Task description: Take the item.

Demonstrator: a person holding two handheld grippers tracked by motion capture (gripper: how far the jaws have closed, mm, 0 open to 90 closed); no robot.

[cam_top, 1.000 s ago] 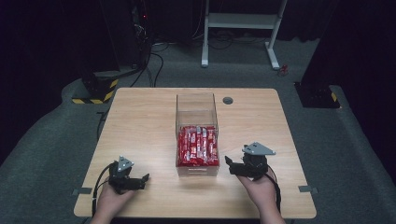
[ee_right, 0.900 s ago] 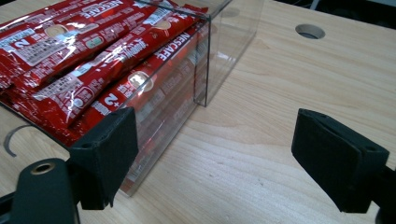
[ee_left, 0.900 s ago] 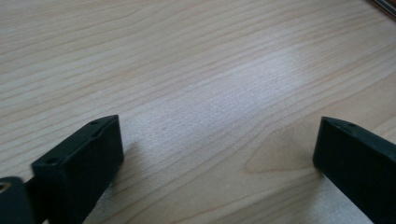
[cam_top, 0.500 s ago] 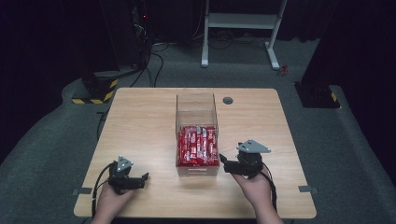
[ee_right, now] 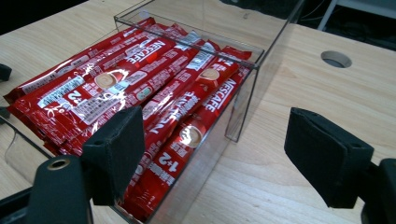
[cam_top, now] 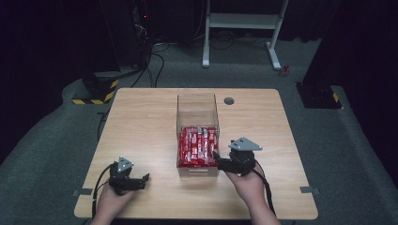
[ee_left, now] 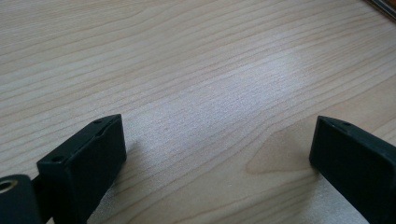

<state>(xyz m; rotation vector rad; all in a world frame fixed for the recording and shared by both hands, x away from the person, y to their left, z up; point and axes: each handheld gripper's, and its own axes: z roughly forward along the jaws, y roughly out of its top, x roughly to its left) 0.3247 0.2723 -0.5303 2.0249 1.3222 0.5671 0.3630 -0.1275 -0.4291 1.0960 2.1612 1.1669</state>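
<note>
The red coffee sachets (ee_right: 154,93) lie stacked in the clear box (cam_top: 197,105) mid-bench. The right gripper (ee_right: 212,154), jaws spread but just narrowing with nothing between them, should come over the box's near wall and take one top sachet. The left gripper (ee_left: 219,158) rests left of the box, jaws spread.

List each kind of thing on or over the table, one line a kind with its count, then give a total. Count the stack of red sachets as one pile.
Grippers: 2, the left gripper and the right gripper
Clear plastic box: 1
Pile of red coffee sachets: 1; single sachets overlap too much to count
Round hole in the tabletop: 1
Total: 5
</note>
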